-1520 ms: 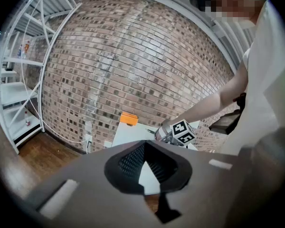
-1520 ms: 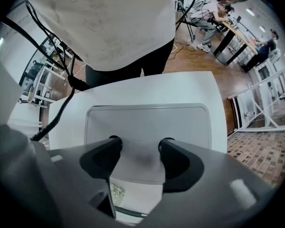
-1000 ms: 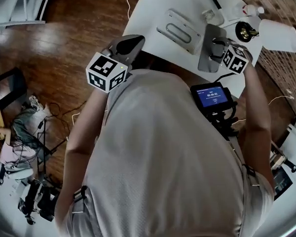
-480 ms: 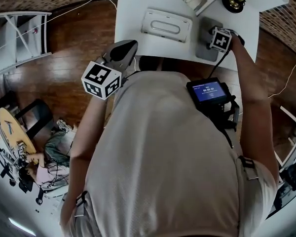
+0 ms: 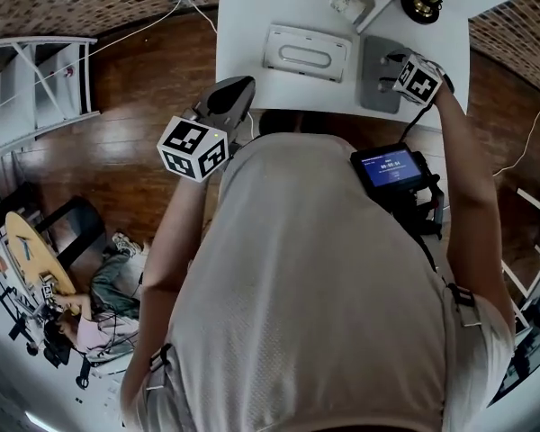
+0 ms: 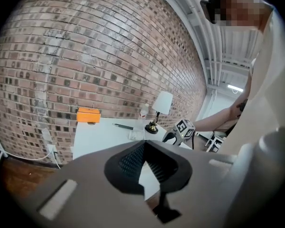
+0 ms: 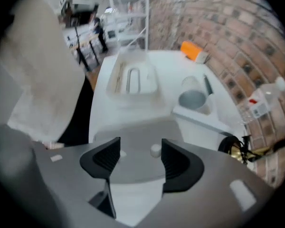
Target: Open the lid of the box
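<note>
A flat grey box [image 5: 381, 72] lies near the front edge of the white table [image 5: 252, 7], with a small pale knob [image 7: 155, 150] on its lid. My right gripper [image 5: 398, 66] hovers over it. In the right gripper view its jaws [image 7: 140, 144] stand open over the grey lid [image 7: 133, 167], the knob showing between the pads, nearer the right one, untouched. My left gripper [image 5: 243, 84] hangs off the table's front left edge over the wooden floor, its jaws [image 6: 143, 145] meeting at the tips with nothing in them.
A white box with an oval handle [image 5: 306, 54] lies left of the grey one. Behind stand a grey cup [image 7: 192, 99], a lamp [image 6: 160, 106] with brass base [image 5: 420, 4], a bottle [image 7: 270, 96] and an orange box [image 6: 88, 114] by the brick wall. A small screen [image 5: 389, 169] hangs on the person's chest.
The head view has swung round, so the table now sits square at the top. The right gripper has stayed over the grey box. The left gripper has hardly moved.
</note>
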